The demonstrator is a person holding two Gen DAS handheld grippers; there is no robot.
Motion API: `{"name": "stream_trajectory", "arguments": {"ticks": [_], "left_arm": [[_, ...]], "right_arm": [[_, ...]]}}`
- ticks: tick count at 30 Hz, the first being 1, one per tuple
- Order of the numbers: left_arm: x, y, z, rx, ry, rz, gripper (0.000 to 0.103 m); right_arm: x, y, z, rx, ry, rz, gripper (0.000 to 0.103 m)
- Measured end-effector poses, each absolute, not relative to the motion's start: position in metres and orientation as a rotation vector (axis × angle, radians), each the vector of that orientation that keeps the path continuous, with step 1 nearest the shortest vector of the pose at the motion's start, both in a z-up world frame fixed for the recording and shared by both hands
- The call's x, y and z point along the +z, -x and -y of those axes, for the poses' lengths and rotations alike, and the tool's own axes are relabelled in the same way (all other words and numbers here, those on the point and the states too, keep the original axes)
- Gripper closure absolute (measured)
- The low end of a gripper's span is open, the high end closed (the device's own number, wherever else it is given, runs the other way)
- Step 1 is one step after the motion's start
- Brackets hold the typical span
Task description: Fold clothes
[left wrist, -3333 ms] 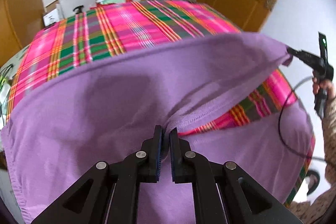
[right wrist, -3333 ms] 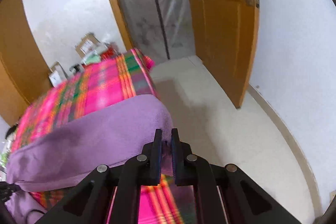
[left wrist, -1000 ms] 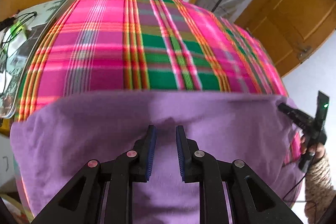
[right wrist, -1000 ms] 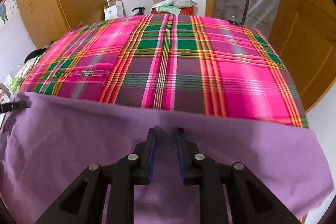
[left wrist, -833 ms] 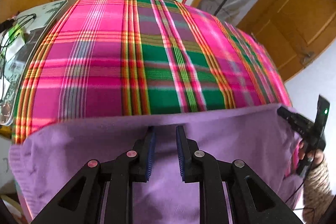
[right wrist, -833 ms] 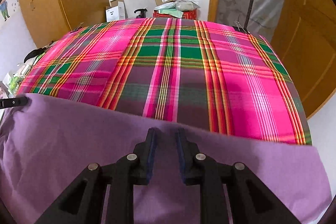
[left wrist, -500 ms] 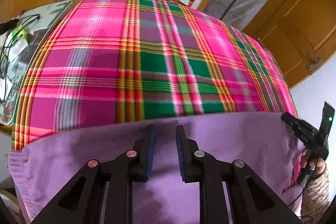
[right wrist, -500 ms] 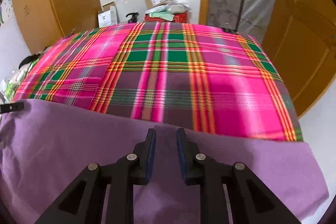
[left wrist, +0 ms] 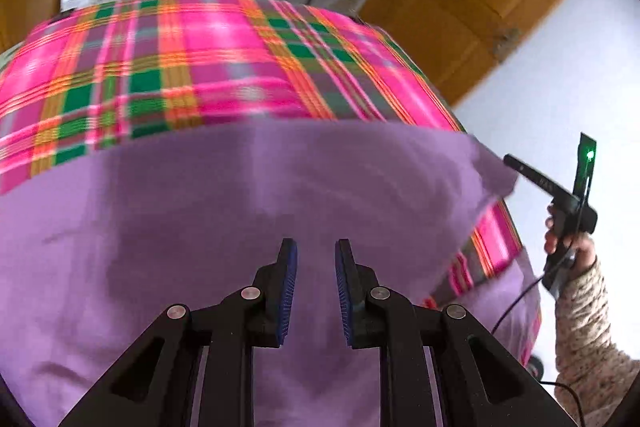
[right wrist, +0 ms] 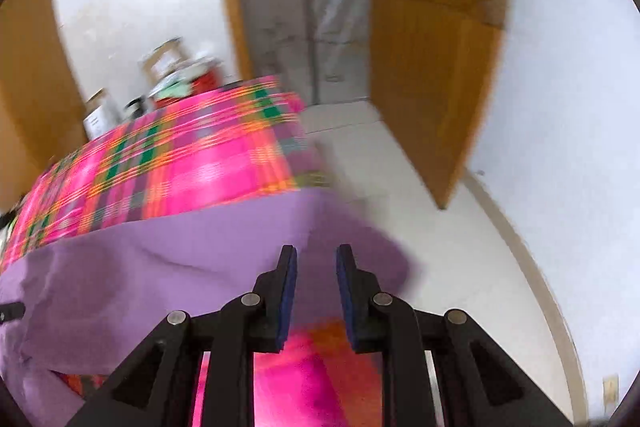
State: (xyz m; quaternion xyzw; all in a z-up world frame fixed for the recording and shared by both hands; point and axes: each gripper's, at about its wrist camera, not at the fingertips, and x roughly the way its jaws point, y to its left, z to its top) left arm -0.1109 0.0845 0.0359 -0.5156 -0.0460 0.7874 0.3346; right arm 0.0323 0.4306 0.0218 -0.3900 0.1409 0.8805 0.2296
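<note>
The purple garment [left wrist: 248, 211] lies across the near part of a bed covered by a pink plaid blanket [left wrist: 192, 67], one end draping toward the bed's right edge. It looks thin, soft and light, likely to sag and slide, so corners or hems are the best holds. The left gripper [left wrist: 312, 287] stands narrowly parted, pinching nothing. The right gripper [right wrist: 316, 291] is opening, with no cloth between its pads.

both wrist views look down (closely) onto the purple garment [left wrist: 224, 211].
</note>
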Motion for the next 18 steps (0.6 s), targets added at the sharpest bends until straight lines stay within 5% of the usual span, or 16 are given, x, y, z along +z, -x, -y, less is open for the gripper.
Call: {"name": "stream_trajectory", "arguments": {"ticks": [3,14,16,18], "left_arm": [[0.032,0.104,-0.107,2.010,1.352,0.115,0.083],[0.025,0.084,-0.128,1.964,1.382,0.107,0.083],[0.024,0.083,-0.130,1.967,1.392,0.101,0.083],[0.022,0.084,-0.130,1.972,1.401,0.099,0.083]], "right_arm": [[0.011,-0.051,-0.455,2.379,1.083,-0.454,0.069],[-0.027,-0.035,-0.472,2.426,1.166,-0.549,0.067],[-0.026,-0.033,-0.469,2.457,1.146,-0.540,0.086],[-0.025,-0.033,-0.466,2.472,1.142,-0.493,0.094]]}}
